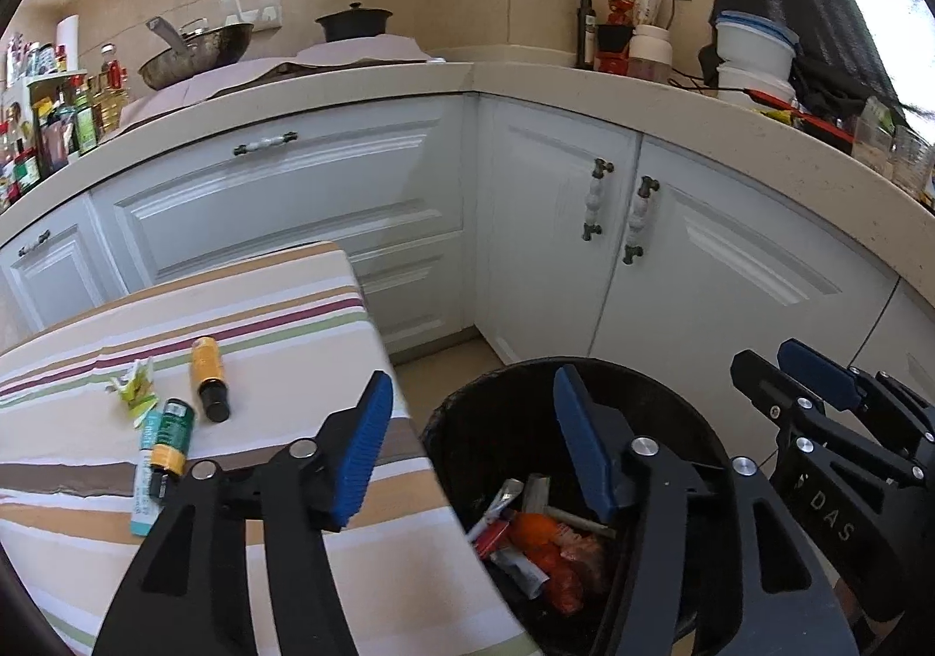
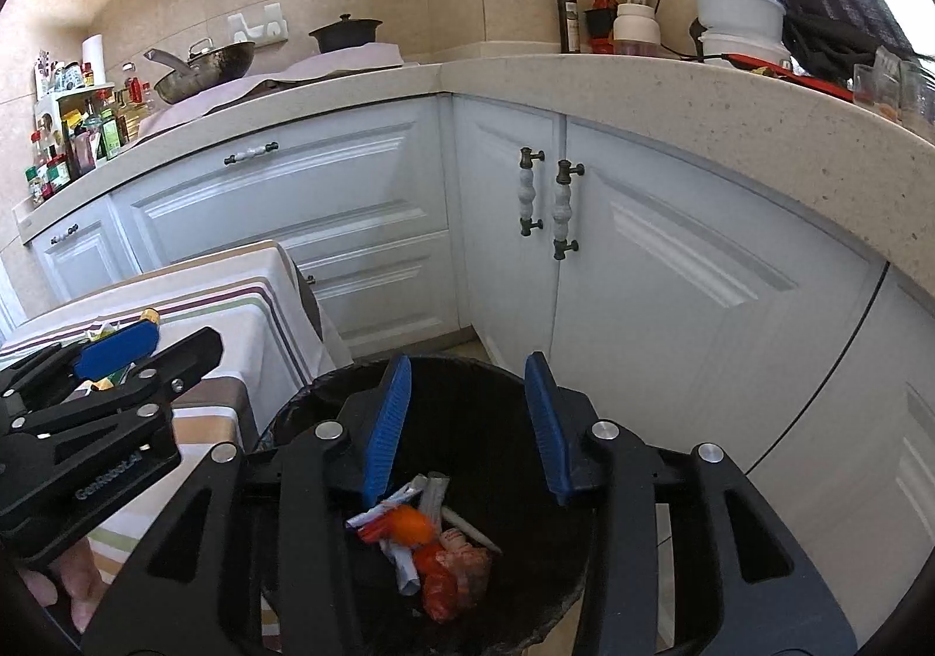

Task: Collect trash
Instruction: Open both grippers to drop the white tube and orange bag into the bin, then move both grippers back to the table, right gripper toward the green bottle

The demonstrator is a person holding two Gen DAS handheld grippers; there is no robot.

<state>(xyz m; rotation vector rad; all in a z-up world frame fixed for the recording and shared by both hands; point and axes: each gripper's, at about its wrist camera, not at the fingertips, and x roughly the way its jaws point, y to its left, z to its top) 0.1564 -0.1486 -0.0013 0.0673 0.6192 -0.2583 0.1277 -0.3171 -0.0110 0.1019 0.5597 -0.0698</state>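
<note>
Black plastic lined the trash bin (image 1: 467,422), which stood on the floor right beside the striped-cloth counter (image 1: 280,328), we judged so that litter could be carried a short way off the edge and dropped in. We held the left claw (image 1: 473,457) partly spread and empty, 1 blue pad over the counter's edge and the other over the bin's mouth. The right claw (image 2: 467,422) hung directly above the bin, its blue pads apart with nothing between them; the gap looked narrower than the left one. Both pointed downward, which suited releasing things into the opening.

Inside the bin lay collected trash (image 2: 432,551): an orange piece, red crumpled wrappers, and some white tubes or sticks, all heaped on the bottom.

On the counter 4 things were left close together: an orange bottle with a black cap (image 1: 209,376), a green bottle with a yellow band (image 1: 169,439), a flat teal packet (image 1: 145,475) partly under that bottle, and a crumpled yellow-green wrapper (image 1: 135,384). They sat well back from the bin-side edge, so we reckoned either claw would have to reach back across the cloth for them. Round bottles lying on their sides could roll if nudged.
</note>
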